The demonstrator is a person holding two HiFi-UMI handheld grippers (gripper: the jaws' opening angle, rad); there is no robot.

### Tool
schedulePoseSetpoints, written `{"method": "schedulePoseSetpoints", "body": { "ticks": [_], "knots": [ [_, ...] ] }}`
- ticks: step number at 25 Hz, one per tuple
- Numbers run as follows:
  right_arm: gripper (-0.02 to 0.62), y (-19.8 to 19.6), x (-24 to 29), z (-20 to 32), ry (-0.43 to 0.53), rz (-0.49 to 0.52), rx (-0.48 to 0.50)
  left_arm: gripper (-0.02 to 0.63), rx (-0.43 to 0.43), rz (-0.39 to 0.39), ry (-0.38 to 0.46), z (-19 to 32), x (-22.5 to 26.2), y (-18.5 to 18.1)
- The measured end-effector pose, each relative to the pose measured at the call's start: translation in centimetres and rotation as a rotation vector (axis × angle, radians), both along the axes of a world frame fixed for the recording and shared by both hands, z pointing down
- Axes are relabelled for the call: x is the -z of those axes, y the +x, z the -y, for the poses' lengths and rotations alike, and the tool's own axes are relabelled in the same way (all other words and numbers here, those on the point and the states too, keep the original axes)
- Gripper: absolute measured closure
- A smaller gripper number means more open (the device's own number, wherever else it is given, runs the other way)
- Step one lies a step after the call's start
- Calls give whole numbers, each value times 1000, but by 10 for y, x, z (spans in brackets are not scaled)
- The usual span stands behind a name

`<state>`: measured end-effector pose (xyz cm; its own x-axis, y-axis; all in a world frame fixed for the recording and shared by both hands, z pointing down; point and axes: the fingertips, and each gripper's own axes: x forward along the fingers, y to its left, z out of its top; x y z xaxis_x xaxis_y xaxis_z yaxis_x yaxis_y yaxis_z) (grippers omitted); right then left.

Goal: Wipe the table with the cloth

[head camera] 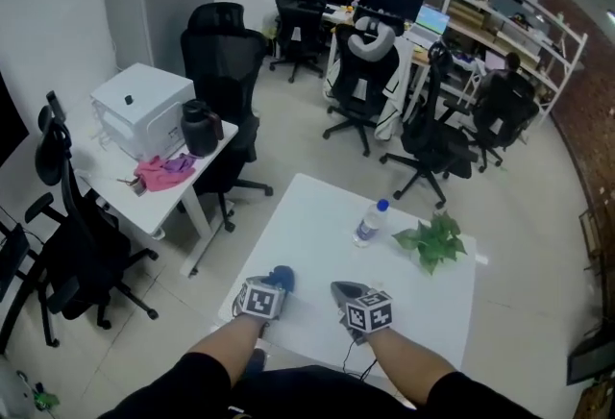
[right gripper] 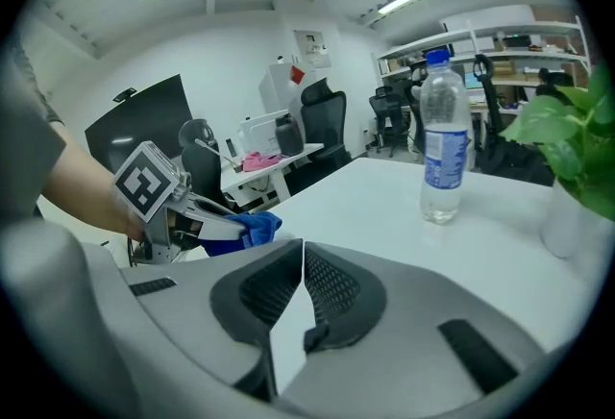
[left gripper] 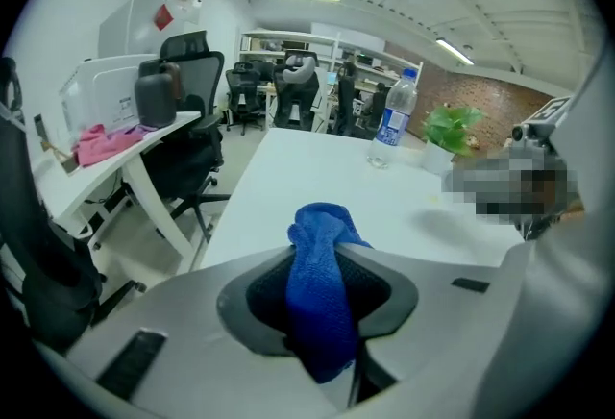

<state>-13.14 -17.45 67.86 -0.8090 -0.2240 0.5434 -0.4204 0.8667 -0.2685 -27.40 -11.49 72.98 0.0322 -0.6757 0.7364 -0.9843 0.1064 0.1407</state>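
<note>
Both forearms reach out over the near edge of the white table (head camera: 322,215), grippers tipped forward and down. At eleven o'clock, by the near left corner, the left gripper (head camera: 273,288) has its jaws closed most of the way on the blue cloth (left gripper: 322,292), which is bunched up and pinched between the pads. At twelve, the right gripper (right gripper: 300,249) has its jaws closed together with nothing between them. Farther on, at one o'clock, stands a clear bottle (head camera: 369,223) with a blue cap, contents unclear. At two o'clock, a white pot (right gripper: 567,215) holds a leafy green plant (head camera: 434,240).
</note>
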Motion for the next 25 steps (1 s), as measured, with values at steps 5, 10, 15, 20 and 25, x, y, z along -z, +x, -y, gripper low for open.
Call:
{"method": "schedulePoseSetpoints", "body": {
  "ticks": [5,10,15,20,25],
  "knots": [
    [584,55,14,33,24,16,-114,511,-99,-16,25,53,19,52],
    [584,127,23,71,49,23,-258,512,-211,-27,35,103,28,118],
    [584,200,25,95,64,12,-379,512,-295,-39,-1,132,21,182],
    [584,255,19,101,55,1,-448,512,-302,4,-42,152,10,210],
    [584,296,8,102,43,-7,-498,512,-369,24,-71,167,-4,247]
  ]
}}
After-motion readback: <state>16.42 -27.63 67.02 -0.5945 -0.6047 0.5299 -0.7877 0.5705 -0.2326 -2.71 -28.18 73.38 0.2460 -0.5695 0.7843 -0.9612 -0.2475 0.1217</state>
